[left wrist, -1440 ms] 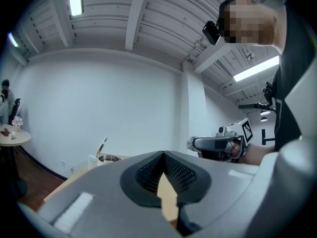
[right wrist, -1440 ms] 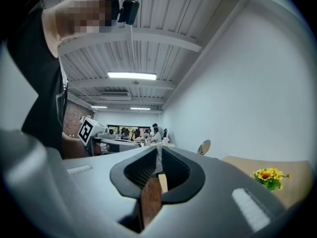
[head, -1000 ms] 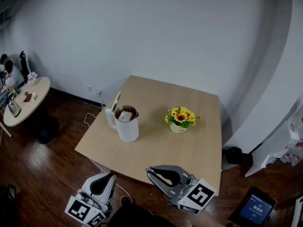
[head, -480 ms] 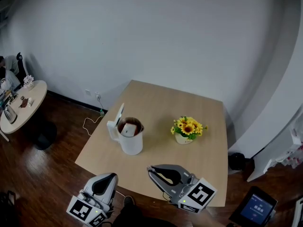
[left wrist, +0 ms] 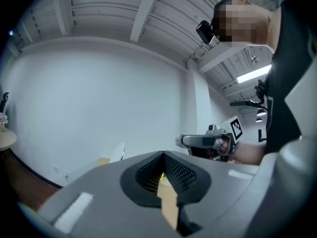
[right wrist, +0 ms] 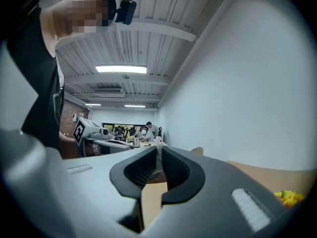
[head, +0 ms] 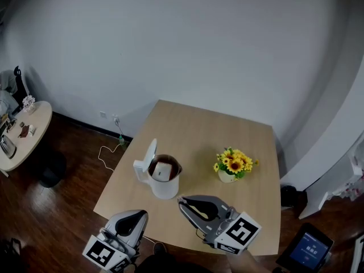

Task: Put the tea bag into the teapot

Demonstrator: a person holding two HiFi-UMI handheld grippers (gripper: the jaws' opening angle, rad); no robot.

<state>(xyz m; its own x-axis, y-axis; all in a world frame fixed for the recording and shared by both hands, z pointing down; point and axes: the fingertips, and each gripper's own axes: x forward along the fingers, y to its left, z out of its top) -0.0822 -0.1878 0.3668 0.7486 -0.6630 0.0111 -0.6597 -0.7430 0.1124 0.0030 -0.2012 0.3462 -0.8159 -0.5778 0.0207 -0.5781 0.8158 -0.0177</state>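
Note:
A white teapot stands on the wooden table near its front left, its lid flipped up. Inside it a pale tea bag lies on dark liquid. My right gripper hovers just in front of the teapot, to its right, jaws shut with nothing between them. My left gripper hangs lower left, past the table's front edge, also shut and empty. In the left gripper view the jaws meet, with the raised lid and the right gripper beyond. The right gripper view shows its jaws closed.
A small pot of yellow flowers stands right of the teapot. A cable trails over the wooden floor at the table's left. A round side table with objects is far left; a tablet lies at lower right.
The head view has shifted: the table, teapot and flowers now sit lower and further right in frame, closer to both grippers. The grippers keep their places and stay shut.

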